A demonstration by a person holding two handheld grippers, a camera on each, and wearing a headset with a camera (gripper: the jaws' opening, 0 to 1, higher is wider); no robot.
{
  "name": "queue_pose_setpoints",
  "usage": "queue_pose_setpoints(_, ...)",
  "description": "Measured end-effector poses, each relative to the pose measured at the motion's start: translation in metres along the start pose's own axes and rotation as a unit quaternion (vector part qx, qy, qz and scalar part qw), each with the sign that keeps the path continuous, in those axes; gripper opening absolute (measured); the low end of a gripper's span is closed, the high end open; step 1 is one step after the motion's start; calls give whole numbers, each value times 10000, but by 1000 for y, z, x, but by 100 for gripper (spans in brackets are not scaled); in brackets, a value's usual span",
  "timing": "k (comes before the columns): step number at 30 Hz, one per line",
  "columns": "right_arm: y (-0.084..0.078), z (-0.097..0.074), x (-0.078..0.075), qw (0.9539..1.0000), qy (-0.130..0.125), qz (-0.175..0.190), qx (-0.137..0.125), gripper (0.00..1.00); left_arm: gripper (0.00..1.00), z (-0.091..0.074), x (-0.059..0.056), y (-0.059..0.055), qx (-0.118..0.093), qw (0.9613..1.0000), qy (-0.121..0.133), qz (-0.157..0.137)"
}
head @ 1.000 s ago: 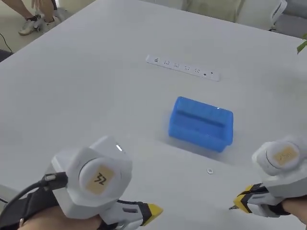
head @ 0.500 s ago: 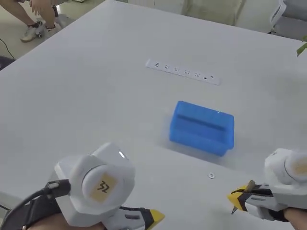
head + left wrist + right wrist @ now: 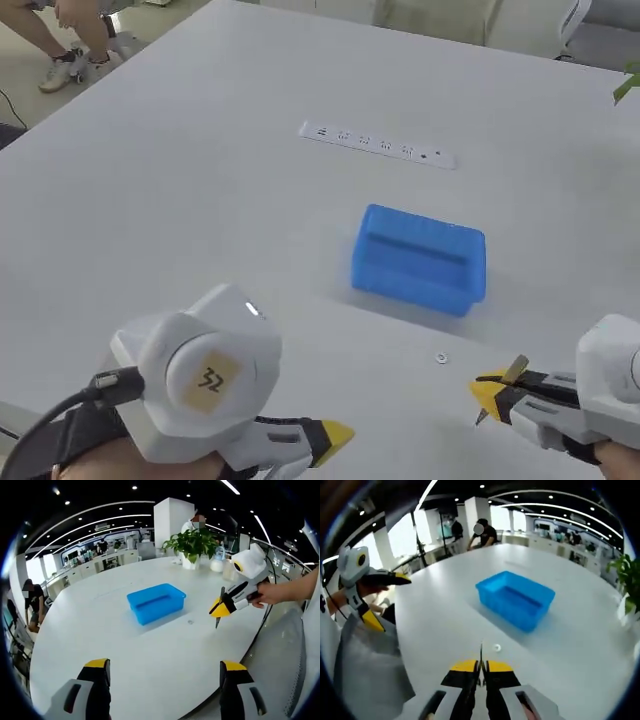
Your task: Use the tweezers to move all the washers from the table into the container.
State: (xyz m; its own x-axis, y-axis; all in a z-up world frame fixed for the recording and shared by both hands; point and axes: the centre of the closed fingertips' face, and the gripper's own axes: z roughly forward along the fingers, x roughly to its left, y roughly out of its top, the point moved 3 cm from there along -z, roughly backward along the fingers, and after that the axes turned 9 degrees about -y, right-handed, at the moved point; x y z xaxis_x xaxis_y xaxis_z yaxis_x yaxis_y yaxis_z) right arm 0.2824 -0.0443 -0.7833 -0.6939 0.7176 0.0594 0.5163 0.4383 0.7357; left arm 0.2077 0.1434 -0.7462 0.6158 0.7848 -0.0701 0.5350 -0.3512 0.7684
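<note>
Near the blue container (image 3: 412, 291), one tiny pale washer (image 3: 441, 358)

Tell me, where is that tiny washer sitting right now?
In the head view the washer lies on the white table, toward the lower right, between the blue container and the tweezers held in the right gripper.

I see a white power strip (image 3: 378, 146) lying flat, sockets up, a leafy potted plant (image 3: 192, 542) in a white pot near a white pillar (image 3: 172, 516), someone's shoes (image 3: 60, 68) on the floor, ceiling lights (image 3: 135, 487) overhead.
</note>
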Motion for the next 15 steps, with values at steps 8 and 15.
queue_pose_setpoints(8,20,15,-14,9980,-245,405,-414,3,94,-1,1,1,-12,10000,36,-18)
queue_pose_setpoints(15,33,27,-23,9959,-495,449,-610,3,95,-1,0,-1,44,10000,26,-15)
